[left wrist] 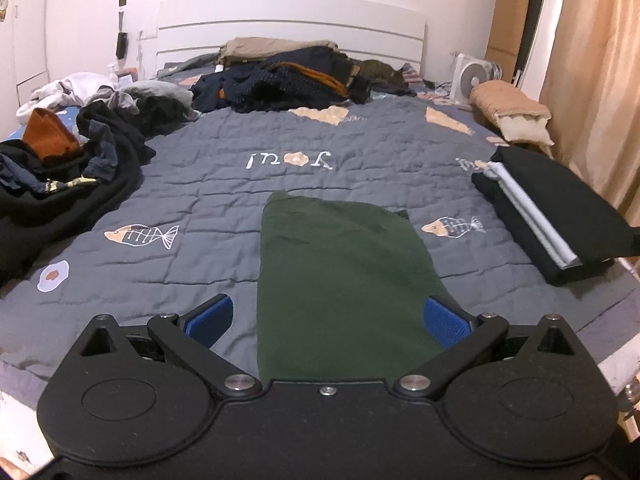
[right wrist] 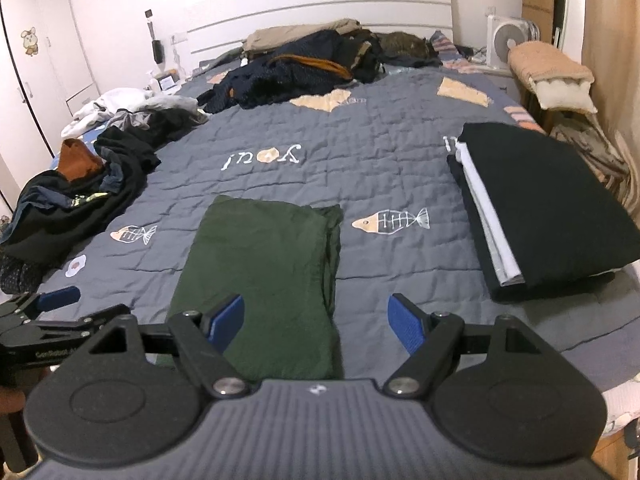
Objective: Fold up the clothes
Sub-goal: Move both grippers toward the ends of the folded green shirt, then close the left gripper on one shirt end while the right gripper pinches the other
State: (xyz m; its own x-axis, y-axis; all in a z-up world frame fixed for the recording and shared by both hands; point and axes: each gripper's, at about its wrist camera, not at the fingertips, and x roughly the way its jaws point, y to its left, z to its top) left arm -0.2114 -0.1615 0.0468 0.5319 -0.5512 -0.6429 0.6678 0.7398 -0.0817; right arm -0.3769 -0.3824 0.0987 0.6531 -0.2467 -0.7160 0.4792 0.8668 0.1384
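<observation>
- My left gripper stands wide open with nothing pinched; its blue pads sit either side of the near end of the green garment, the cloth running forward between them.
- My right gripper is also spread open and empty. Its left pad overlaps the garment's right portion, while its right pad hangs over bare quilt.
- The green garment lies flat, already narrowed into a long strip stretching away from both claws. I judge that is why both hover at its near edge: one per corner, ready to lift it and fold it forward.
- Ahead and to the right of both claws sits the folded stack, black with a pale layer, squared at the bed's edge. It looks like the place for finished pieces.
- Ahead and to the left lies the loose heap of dark clothes, seemingly still waiting; more clothing is piled far ahead by the headboard.
- In the right view, my left claw shows at the lower left, close alongside.
</observation>
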